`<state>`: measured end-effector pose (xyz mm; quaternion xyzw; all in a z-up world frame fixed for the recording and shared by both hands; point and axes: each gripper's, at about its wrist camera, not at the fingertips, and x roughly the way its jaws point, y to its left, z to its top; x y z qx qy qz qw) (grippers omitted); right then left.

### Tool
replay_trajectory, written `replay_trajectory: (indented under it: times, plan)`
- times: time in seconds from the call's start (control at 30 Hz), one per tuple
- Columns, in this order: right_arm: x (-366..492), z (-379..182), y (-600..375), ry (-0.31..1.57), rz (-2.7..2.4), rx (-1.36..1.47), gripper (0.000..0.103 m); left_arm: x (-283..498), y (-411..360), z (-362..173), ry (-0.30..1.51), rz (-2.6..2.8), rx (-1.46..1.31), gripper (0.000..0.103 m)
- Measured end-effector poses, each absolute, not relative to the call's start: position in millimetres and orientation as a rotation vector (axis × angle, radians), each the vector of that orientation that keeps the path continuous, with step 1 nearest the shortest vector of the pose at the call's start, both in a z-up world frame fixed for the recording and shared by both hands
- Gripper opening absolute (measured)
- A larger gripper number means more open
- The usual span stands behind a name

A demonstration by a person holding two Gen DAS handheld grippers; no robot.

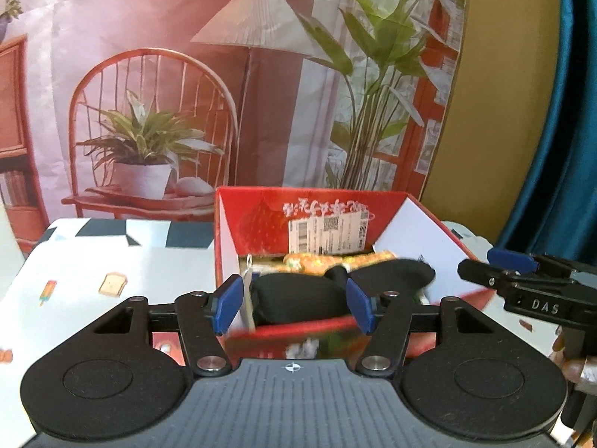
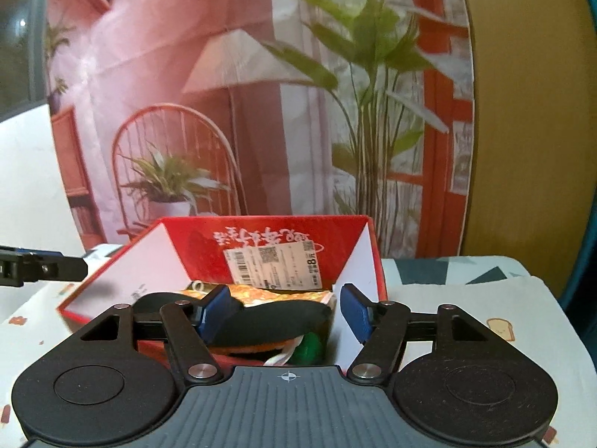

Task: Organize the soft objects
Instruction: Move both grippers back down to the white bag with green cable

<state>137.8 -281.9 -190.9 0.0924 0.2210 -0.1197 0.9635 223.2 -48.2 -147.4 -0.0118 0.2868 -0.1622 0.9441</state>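
Left gripper (image 1: pixel 293 304) parted, blue pads either side of — but not pressing — the black fabric bundle (image 1: pixel 298 302) lying in the red cardboard box (image 1: pixel 429 220). Bundle draped across shiny orange-gold packets (image 1: pixel 321 263), one end flopped over the box's right wall. Right gripper (image 2: pixel 285 311) parted too, nothing pinched, hanging above the same black cloth (image 2: pixel 272 317) at the near edge of the box (image 2: pixel 365 231). Looks like the release step, item just deposited. Next, probably: back off clear of the box, seek another soft item on the patterned tablecloth (image 1: pixel 93 261) — or tuck in the overhanging end first.
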Motion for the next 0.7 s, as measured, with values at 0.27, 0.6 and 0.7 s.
replay_trajectory:
  times: [0.27,0.6,0.7]
  plan:
    - [92.3,-191.7,-254.8,0.406,-0.215,0.211,0.062,169.1,-28.7,-169.0,0.614,-0.333,-0.05,0.064]
    - [39.5,-238.7,-216.3,0.513,-0.184,0.249,0.062,126.4,-7.9,-209.3,0.704,-0.288,-0.105,0.064]
    - [26.3,-252.7,-207.7,0.573,-0.177,0.27,0.062,121.4,-6.4,-209.3,0.71,-0.295,-0.087,0.064]
